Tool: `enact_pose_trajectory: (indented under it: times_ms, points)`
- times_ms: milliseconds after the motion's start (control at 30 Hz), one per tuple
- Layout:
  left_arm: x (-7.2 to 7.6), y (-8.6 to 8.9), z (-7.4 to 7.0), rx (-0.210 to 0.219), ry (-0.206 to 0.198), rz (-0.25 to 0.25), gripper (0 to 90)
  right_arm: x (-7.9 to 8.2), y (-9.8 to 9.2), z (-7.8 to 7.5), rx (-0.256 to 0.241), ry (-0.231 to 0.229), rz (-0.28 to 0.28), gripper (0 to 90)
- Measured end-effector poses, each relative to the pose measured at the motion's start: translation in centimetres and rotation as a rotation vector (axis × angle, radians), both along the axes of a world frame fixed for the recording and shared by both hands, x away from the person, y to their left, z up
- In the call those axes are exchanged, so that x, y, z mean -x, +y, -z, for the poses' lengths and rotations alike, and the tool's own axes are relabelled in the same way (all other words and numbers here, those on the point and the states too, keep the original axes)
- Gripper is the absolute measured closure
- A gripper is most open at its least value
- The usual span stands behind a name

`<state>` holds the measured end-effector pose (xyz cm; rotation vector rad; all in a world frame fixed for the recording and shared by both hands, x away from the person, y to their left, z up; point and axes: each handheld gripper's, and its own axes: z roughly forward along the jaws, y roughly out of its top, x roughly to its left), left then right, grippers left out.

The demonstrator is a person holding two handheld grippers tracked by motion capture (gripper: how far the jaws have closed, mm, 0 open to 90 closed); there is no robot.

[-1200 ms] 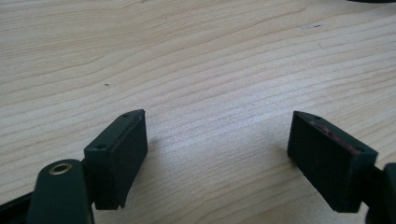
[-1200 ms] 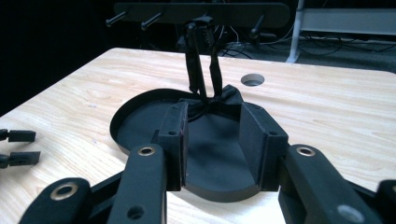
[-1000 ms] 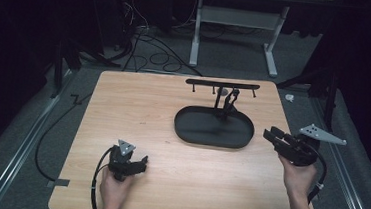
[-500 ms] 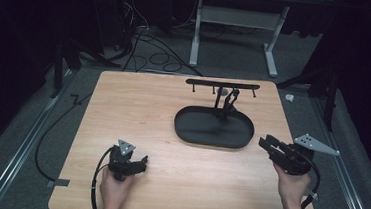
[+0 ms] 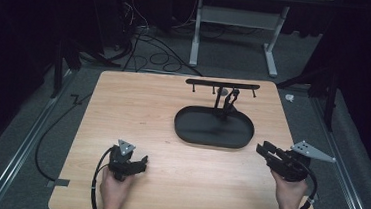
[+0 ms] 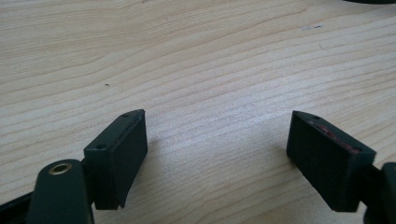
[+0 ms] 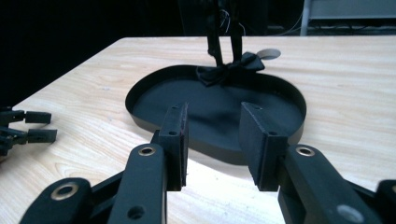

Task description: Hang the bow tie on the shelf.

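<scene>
A black oval tray (image 5: 180, 130) lies right of the table's middle, and its rim (image 7: 297, 122) shows just ahead in the right gripper view. From its far side rises a black stand with a hook bar (image 5: 222, 84). A small black bow-like piece (image 7: 229, 69) sits at the foot of the post (image 5: 230, 102). My right gripper (image 5: 262, 147) hovers near the tray's right end, its jaws partly apart with nothing between them (image 7: 212, 114). My left gripper (image 5: 142, 164) rests low at the front left, wide open over bare wood (image 6: 217, 121).
The wooden table (image 5: 138, 111) has bare room on its left half and along the front. The left gripper (image 7: 25, 127) shows at the left edge of the right gripper view. Cables and a white desk frame (image 5: 240, 18) lie on the floor beyond the table.
My right gripper has drifted back toward the table's front edge and slightly left, away from the tray's right side. The left gripper has stayed put.
</scene>
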<state>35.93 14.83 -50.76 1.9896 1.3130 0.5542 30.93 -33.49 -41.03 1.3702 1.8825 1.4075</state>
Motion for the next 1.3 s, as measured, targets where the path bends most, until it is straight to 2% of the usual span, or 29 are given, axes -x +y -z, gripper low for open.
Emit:
enact_pose_trajectory:
  times_ms: [233,633,933,1033,1200,1300]
  points:
    - [0.0,0.0,0.0,0.000,0.000,0.000,20.8,0.2,0.5,1.2,0.001,0.029,-0.009,64.7]
    - [0.0,0.0,0.0,-0.001,0.000,0.000,20.8,0.0,1.2,1.9,0.018,0.037,-0.017,64.6]
    - [0.0,0.0,0.0,0.000,0.000,0.000,20.8,-0.7,2.9,3.6,0.009,0.081,-0.065,64.6]
    - [0.0,0.0,0.0,-0.001,0.000,0.000,20.8,-0.8,3.5,4.0,0.032,0.091,-0.073,64.5]
    - [0.0,0.0,0.0,-0.001,0.000,-0.001,20.8,-1.0,4.0,4.3,0.036,0.109,-0.093,64.5]
    - [0.0,0.0,0.0,0.000,0.000,-0.001,20.8,-1.2,4.4,4.7,0.060,0.122,-0.106,64.4]
